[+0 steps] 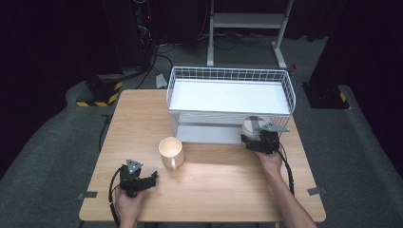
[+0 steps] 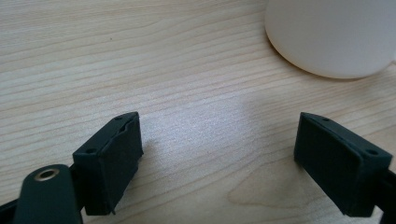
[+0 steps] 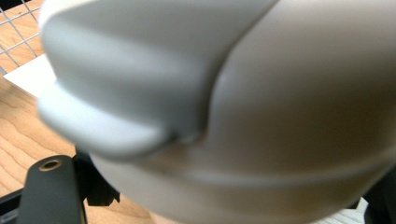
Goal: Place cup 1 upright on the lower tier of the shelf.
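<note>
A cream mug (image 1: 170,151) stands upright on the wooden table (image 1: 218,190), handle toward the near edge. Down-left of it my left gripper (image 1: 152,179) lies low over bare wood, its jaws open and nothing between them; in the left gripper view the cream mug (image 2: 331,37) sits beyond the right jaw, apart from it. My right gripper (image 1: 256,137) is at the front right corner of the white wire rack (image 1: 287,90). It is shut on a grey-white mug (image 1: 250,126), whose body and handle (image 3: 116,102) loom blurred close to the camera.
The rack has a white upper shelf and a lower shelf open toward me. Behind the table stand a white metal frame (image 1: 247,21), floor cables and a yellow-and-black striped base (image 1: 97,97). Grey carpet surrounds the table.
</note>
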Tool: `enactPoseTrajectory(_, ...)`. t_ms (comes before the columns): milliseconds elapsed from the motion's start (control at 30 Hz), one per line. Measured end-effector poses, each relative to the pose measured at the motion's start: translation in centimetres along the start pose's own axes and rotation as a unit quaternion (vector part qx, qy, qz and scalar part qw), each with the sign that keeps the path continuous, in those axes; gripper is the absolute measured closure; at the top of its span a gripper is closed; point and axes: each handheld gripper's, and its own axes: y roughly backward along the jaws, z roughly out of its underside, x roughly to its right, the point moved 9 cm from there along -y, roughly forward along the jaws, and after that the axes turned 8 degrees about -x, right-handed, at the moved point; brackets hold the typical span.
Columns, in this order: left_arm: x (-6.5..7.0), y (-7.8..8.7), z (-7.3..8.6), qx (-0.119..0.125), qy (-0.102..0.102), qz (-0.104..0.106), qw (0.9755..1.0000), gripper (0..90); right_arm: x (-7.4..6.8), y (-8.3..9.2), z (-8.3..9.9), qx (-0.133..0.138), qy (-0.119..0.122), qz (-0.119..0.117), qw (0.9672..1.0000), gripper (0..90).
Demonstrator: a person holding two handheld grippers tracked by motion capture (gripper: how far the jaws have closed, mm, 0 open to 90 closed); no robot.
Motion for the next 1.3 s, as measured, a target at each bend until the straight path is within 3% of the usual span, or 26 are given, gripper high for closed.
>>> enactPoseTrajectory(233,0.0,0.0,0.0,0.0,0.0,0.0,1.0,15.4,-0.2,0.1,0.1,-0.007,0.014,0.006,0.9999,18.5)
enactPoseTrajectory(833,0.0,0.0,0.0,0.0,0.0,0.0,1.0,15.4,0.8,-0.7,-0.2,0.011,0.006,0.028,0.9995,18.7)
enactPoseTrajectory(1000,0.0,0.0,0.0,0.0,0.0,0.0,1.0,15.4,1.0,-0.9,-0.5,0.001,0.009,0.035,0.9994,18.4)
enactPoseTrajectory(1300,0.0,0.0,0.0,0.0,0.0,0.0,1.0,15.5,0.9,-1.0,-0.3,-0.005,-0.004,0.024,0.9997,12.8)
